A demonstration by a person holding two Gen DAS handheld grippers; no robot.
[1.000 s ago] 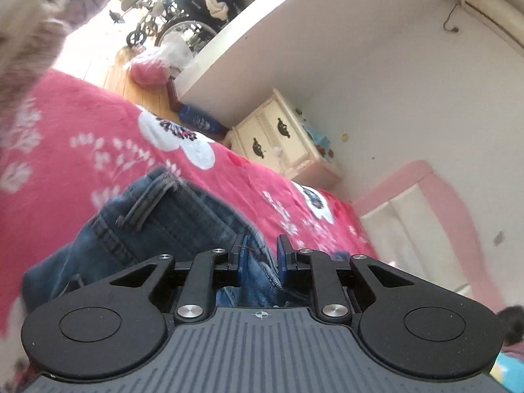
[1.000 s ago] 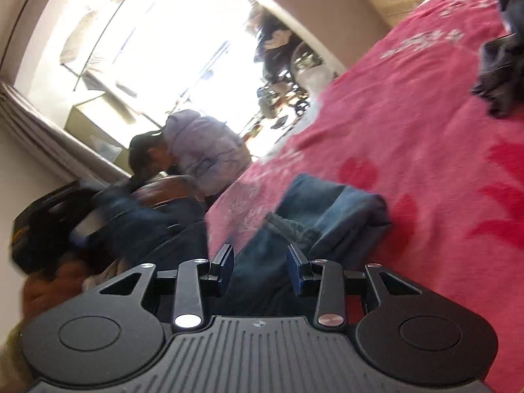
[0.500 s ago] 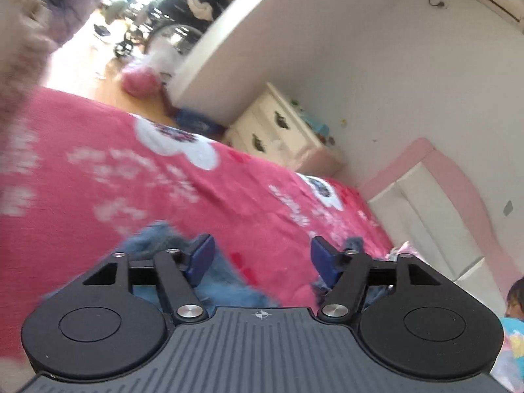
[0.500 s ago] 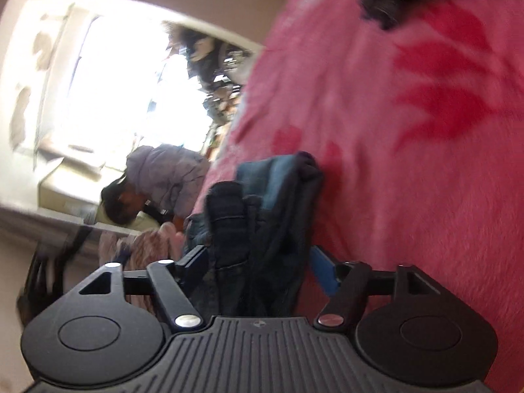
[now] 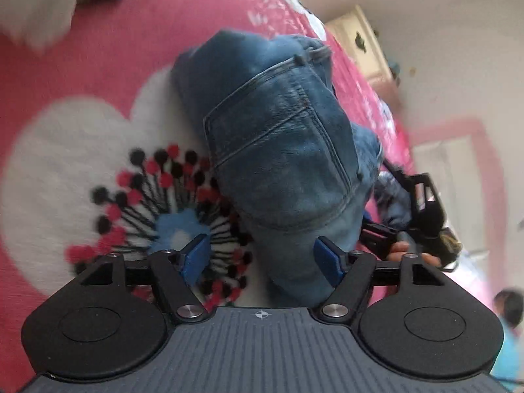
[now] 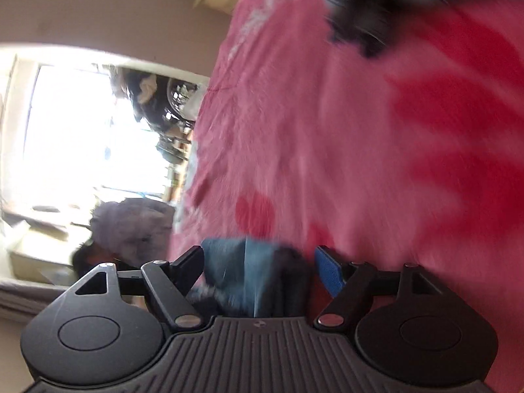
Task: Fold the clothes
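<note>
Folded blue jeans (image 5: 278, 150) lie on the pink flowered blanket (image 5: 98, 65), back pocket up. My left gripper (image 5: 262, 255) hovers over their near end. Its jaws are opening; the denim lies between them, close to the right pad (image 5: 327, 258) and clear of the left one. The right gripper (image 5: 409, 209), held by a hand, shows at the jeans' right side. In the blurred right wrist view, my right gripper (image 6: 258, 262) stands open with a bunched end of the jeans (image 6: 249, 275) between its fingers, not pressed.
A dark garment (image 6: 360, 26) lies farther off on the blanket. A cream dresser (image 5: 360, 42) and a pink headboard (image 5: 458, 163) stand beyond the bed. A person in a lilac top (image 6: 131, 226) is by the bright window, another person (image 5: 507, 308) at lower right.
Both grippers went from shut on the denim to wide open and let it go. The left one dropped and tilted down over the jeans; the right one rolled.
</note>
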